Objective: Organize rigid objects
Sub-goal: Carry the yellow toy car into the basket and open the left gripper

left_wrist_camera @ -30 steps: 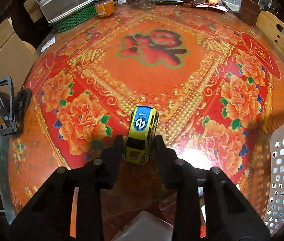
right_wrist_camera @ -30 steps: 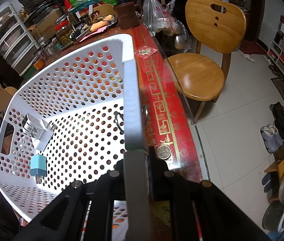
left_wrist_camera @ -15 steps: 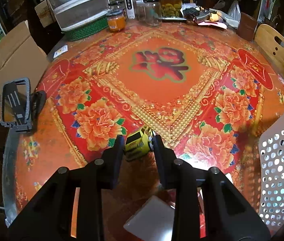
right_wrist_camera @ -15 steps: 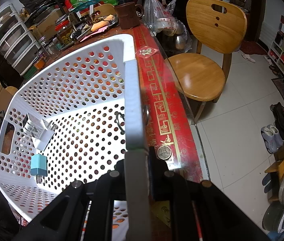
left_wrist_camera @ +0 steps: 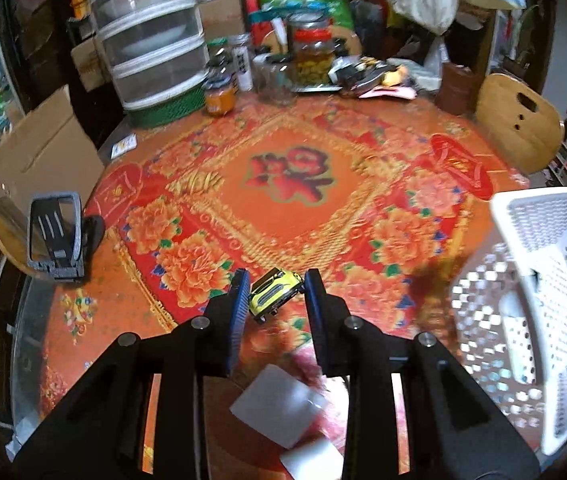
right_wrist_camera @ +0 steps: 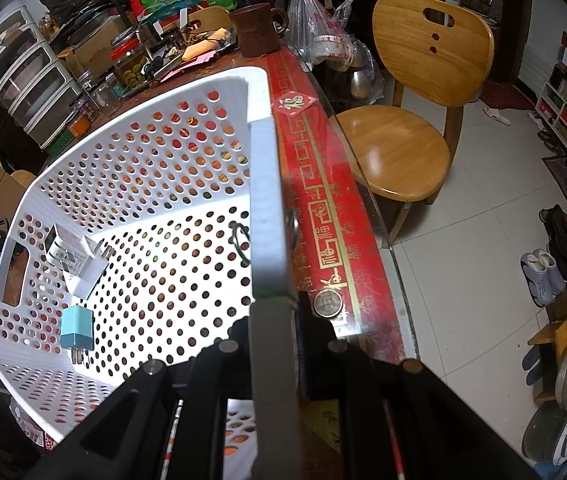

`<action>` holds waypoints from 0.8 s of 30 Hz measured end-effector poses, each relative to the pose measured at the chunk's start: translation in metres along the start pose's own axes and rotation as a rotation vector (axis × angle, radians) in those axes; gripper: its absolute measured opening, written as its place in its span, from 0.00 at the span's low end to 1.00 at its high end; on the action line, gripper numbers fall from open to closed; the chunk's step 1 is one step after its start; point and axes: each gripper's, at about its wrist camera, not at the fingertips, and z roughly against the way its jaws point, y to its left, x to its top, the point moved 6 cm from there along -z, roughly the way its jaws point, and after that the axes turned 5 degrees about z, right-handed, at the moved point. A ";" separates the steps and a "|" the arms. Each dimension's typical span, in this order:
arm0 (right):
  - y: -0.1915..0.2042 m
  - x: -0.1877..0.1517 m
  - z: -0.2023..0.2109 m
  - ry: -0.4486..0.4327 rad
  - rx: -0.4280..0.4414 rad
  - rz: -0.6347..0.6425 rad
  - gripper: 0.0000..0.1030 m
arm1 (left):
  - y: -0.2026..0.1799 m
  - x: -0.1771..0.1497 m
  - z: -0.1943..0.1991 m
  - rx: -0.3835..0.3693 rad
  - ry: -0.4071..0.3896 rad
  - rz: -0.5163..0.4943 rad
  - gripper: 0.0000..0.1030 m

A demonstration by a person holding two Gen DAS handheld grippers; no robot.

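one yellow toy car (left_wrist_camera: 276, 291). one white perforated basket (right_wrist_camera: 139, 168), with two white chargers (right_wrist_camera: 79, 260) and one light blue charger (right_wrist_camera: 77, 328) inside, three chargers in all. one black phone stand (left_wrist_camera: 56, 238) on the worktop (left_wrist_camera: 283, 208). one coin (right_wrist_camera: 327, 303) at the worktop edge. one stack of clear drawers (left_wrist_camera: 151, 40) with three tiers. one wooden chair (right_wrist_camera: 415, 92). two white cards (left_wrist_camera: 279, 406) near the fingers (left_wrist_camera: 239, 304).

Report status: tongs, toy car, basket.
Left tongs shut on yellow toy car, lifted. Right tongs clamp white basket rim. Path clear.
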 end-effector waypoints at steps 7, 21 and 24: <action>0.001 0.000 0.000 0.000 0.000 0.001 0.10 | -0.051 0.009 0.068 -0.072 -0.088 -0.086 0.25; 0.003 -0.001 -0.001 -0.001 0.005 0.005 0.10 | -0.216 -0.021 0.096 -0.261 0.008 -0.357 0.25; 0.002 0.000 0.000 0.000 0.006 0.005 0.10 | -0.246 -0.036 0.080 -0.277 0.068 -0.423 0.25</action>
